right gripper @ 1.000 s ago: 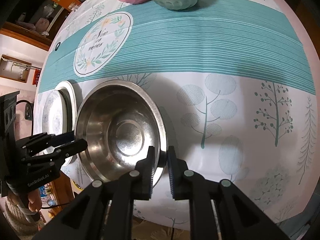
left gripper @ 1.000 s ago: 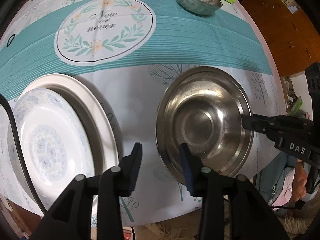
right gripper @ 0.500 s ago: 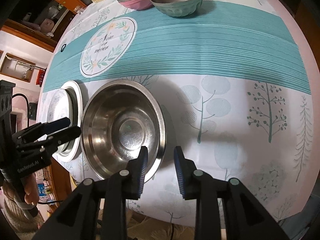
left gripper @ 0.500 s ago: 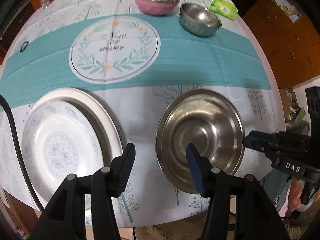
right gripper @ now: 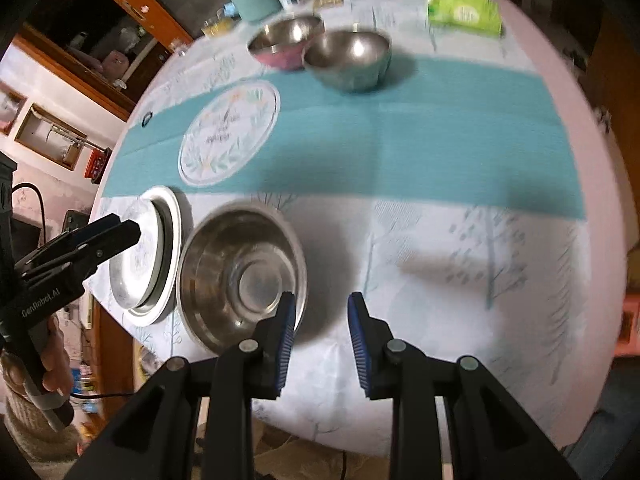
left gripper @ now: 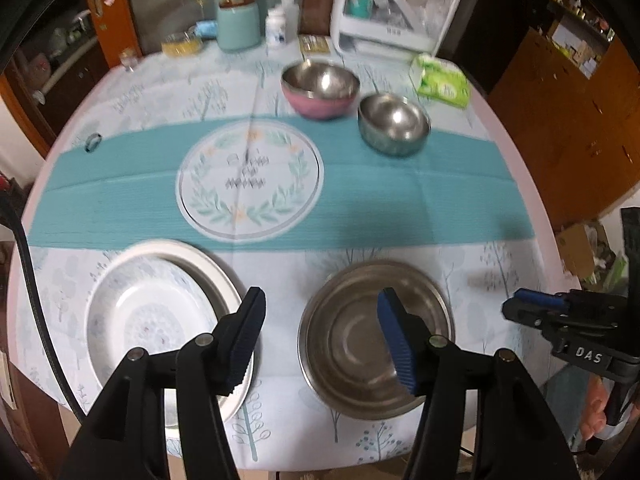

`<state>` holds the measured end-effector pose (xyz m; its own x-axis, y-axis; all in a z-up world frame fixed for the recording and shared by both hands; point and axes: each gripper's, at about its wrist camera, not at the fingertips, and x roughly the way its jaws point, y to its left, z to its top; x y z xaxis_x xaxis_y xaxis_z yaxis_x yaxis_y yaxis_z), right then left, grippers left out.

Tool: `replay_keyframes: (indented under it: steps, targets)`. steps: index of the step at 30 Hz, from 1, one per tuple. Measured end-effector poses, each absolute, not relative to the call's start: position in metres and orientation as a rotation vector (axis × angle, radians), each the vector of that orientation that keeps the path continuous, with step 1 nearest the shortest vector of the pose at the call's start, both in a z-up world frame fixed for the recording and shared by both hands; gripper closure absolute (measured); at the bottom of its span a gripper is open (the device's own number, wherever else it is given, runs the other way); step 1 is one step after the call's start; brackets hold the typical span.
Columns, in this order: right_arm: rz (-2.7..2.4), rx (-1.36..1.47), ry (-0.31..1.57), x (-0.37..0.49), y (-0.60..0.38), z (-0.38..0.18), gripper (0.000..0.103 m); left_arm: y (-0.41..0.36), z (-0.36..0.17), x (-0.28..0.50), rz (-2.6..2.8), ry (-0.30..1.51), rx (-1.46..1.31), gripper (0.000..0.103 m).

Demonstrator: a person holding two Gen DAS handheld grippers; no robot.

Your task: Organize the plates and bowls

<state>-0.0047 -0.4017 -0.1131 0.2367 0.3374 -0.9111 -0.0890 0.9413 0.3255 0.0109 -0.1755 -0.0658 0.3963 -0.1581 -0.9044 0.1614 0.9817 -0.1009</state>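
Steel basin [left gripper: 376, 336]: wide, shallow, dull-polished, rim intact; rests on the desk [left gripper: 500, 240] at its near edge. Just left of the basin: white patterned plate [left gripper: 152, 320] nested in a larger plate. Beyond the basin, well apart: pink bowl [left gripper: 320, 90], steel bowl [left gripper: 394, 124]. Left gripper [left gripper: 320, 336] released, empty, above the basin's left rim. Right gripper [right gripper: 320, 334] released, empty, beside the basin's right rim, seemingly the nearer.
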Motion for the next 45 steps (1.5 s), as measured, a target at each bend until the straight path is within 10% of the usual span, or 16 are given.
replay_keyframes:
  steps: [16,20,26,45]
  targets:
    - [0.259,-0.110,0.856,0.034,-0.413,0.026,0.075,-0.183,0.039,0.034,-0.170,0.977,0.135,0.029]
    - [0.224,-0.123,0.812,0.057,-0.416,0.047,0.053,-0.181,0.062,0.055,-0.179,0.925,0.173,0.019]
    - [0.195,-0.119,0.812,0.108,-0.414,0.062,0.051,-0.174,0.078,0.106,-0.155,0.877,0.204,0.019]
    - [0.267,0.074,1.166,0.302,-0.371,-0.074,0.051,-0.169,-0.072,0.312,-0.232,1.169,-0.012,0.019]
